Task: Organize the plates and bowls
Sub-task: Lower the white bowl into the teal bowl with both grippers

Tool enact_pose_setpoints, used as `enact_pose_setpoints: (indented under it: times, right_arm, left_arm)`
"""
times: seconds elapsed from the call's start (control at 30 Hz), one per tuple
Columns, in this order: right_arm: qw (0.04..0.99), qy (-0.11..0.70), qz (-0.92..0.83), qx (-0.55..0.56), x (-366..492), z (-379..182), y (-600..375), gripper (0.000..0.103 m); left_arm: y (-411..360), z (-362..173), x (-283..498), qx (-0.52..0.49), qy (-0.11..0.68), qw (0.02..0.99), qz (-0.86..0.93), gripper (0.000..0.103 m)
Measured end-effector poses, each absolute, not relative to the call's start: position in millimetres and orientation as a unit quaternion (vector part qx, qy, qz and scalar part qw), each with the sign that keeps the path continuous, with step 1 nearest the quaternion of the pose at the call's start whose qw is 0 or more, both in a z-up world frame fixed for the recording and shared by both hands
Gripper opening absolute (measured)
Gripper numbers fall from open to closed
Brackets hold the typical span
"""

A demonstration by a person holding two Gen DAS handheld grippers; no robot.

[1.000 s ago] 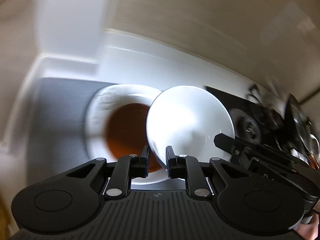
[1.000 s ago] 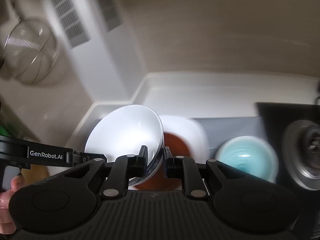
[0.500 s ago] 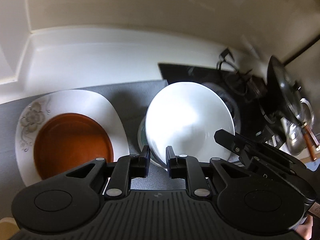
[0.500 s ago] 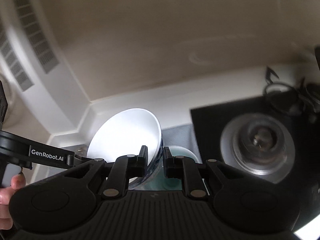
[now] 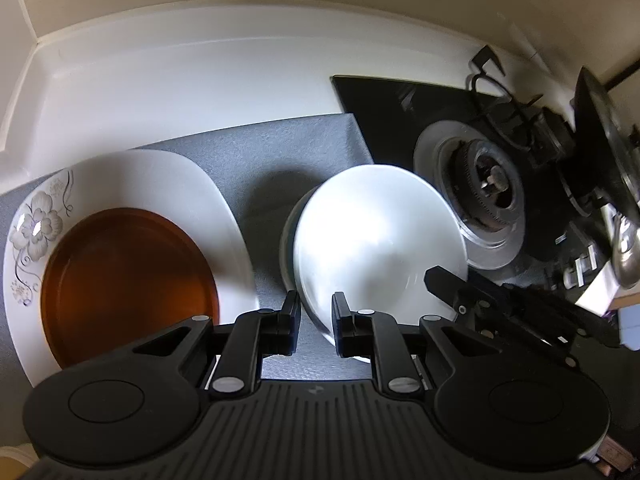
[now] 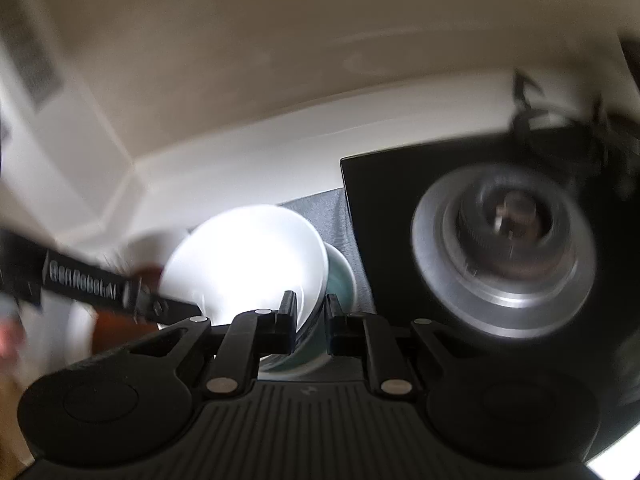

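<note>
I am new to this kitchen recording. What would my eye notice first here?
First, the white bowl, gripped at its rim by both the left gripper and the right gripper, above a teal bowl. Left of it, a brown plate lies on a flowered white plate; right, a stove burner.

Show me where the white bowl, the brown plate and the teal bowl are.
white bowl [image 5: 376, 232]: left wrist view, on its inner surface.
brown plate [image 5: 124, 276]: left wrist view, on its flat centre.
teal bowl [image 6: 340, 280]: right wrist view, on the inside showing right of the white bowl.
</note>
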State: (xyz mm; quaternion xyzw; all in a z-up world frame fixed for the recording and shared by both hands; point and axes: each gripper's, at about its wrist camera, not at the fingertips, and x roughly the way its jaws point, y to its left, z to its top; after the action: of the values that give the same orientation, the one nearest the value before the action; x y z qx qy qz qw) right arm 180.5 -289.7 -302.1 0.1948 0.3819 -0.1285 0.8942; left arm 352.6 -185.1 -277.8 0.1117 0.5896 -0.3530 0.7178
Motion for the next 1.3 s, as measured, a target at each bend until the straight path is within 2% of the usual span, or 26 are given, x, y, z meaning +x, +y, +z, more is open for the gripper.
enact_pose_setpoints:
  times: [0.1, 0.73, 1.17, 1.23, 1.3]
  right_arm:
    - [0.891, 0.38, -0.124, 0.217, 182.5, -307.3, -294.7, 0.015]
    - [0.892, 0.406, -0.139, 0.141, 192.9, -321.8, -285.6, 0.015]
    - [0.887, 0.4, -0.147, 0.175, 189.9, -323.1, -291.5, 0.018]
    - [0.886, 0.399, -0.148, 0.183, 187.7, -323.6, -292.7, 0.018]
    - [0.886, 0.399, -0.149, 0.184, 185.9, -325.5, -294.1, 0.018]
  left_arm:
    - [-189.3, -283.1, 353.1, 0.122, 0.591, 0.715, -0.354, 0.017]
    - [-205.2, -296.4, 348.3, 0.15, 0.581, 0.724, -0.341, 0.017]
    - [-197.2, -295.0, 347.1, 0.136, 0.576, 0.728, -0.345, 0.017]
    - [-194.7, -295.0, 349.6, 0.128, 0.578, 0.728, -0.345, 0.018]
    - [-194.7, -295.9, 353.3, 0.125, 0.585, 0.724, -0.343, 0.024]
